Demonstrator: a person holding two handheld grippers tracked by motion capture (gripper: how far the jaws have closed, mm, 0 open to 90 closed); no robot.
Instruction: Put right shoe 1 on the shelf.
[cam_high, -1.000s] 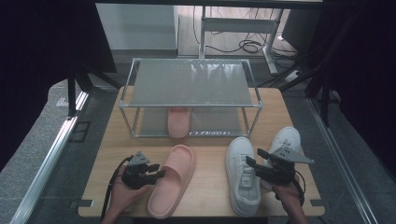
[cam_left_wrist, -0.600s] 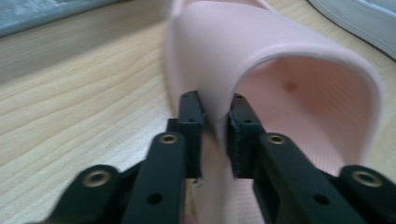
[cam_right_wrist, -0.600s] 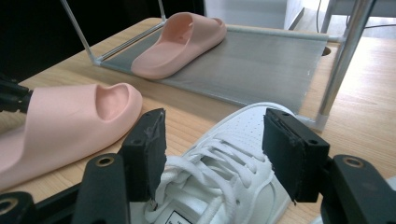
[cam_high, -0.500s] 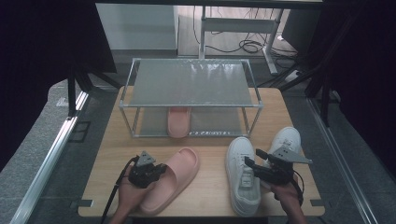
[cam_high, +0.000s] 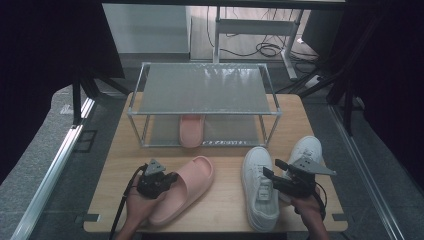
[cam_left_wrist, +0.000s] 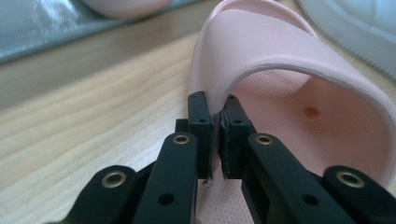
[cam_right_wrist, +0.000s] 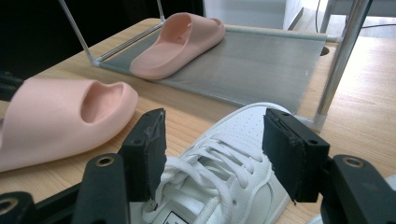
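A pink slipper (cam_high: 189, 184) lies slanted on the wooden table, toe toward the rack. My left gripper (cam_high: 171, 181) has just been closing and is shut on the edge of the slipper's strap (cam_left_wrist: 289, 60); in the left gripper view (cam_left_wrist: 215, 117) the pads pinch that thin rim. My right gripper (cam_high: 270, 176) stands open above the laces of a white sneaker (cam_high: 257, 192). In the right gripper view (cam_right_wrist: 215, 135) its pads flank the sneaker (cam_right_wrist: 243, 126) without touching it.
A second white sneaker (cam_high: 307, 149) lies right of the first. A metal rack (cam_high: 205, 87) stands at the back of the table (cam_high: 225, 212), with the other pink slipper (cam_high: 191, 131) on its lower shelf (cam_right_wrist: 261, 60).
My left gripper has closed on the slipper's strap edge, and the slipper has swung from nearly straight to slanted. The right gripper has not moved.
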